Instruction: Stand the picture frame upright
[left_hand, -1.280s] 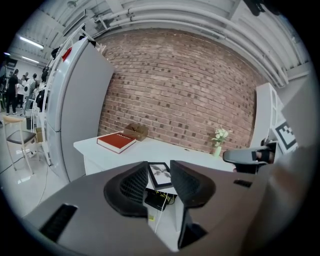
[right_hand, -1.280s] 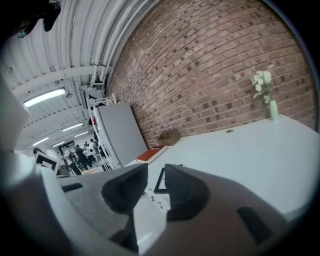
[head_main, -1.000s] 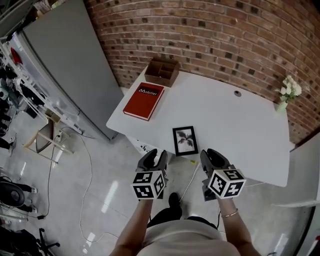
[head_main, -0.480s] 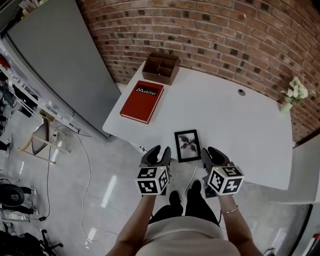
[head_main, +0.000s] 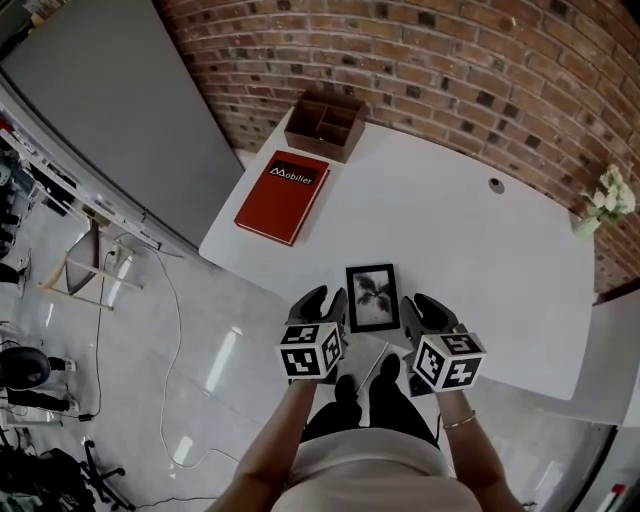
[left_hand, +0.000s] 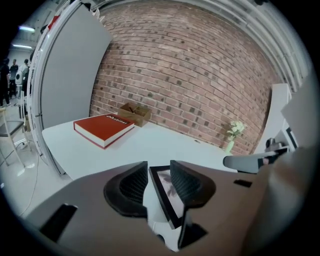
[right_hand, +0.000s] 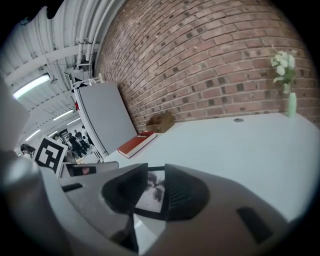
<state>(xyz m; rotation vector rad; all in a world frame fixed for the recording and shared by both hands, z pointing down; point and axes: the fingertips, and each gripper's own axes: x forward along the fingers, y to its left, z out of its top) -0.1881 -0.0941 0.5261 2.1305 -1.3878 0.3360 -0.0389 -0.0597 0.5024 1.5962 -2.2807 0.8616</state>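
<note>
Nearest the person, the left gripper (head_main: 322, 303) and the right gripper (head_main: 418, 310) hang at the near edge of the white table (head_main: 480, 250), each with its jaws apart and nothing pinched. Just beyond and between them the picture frame (head_main: 371, 297) lies flat, face up, its long axis running away from the person toward the brick wall (head_main: 450, 60). Each gripper sits just beside one long side of the frame's near end, neither clearly nearer, so I'd judge a lift from both sides. Farther left lie a red book (head_main: 282, 197) and a wooden tray (head_main: 325, 125), well apart from it
</note>
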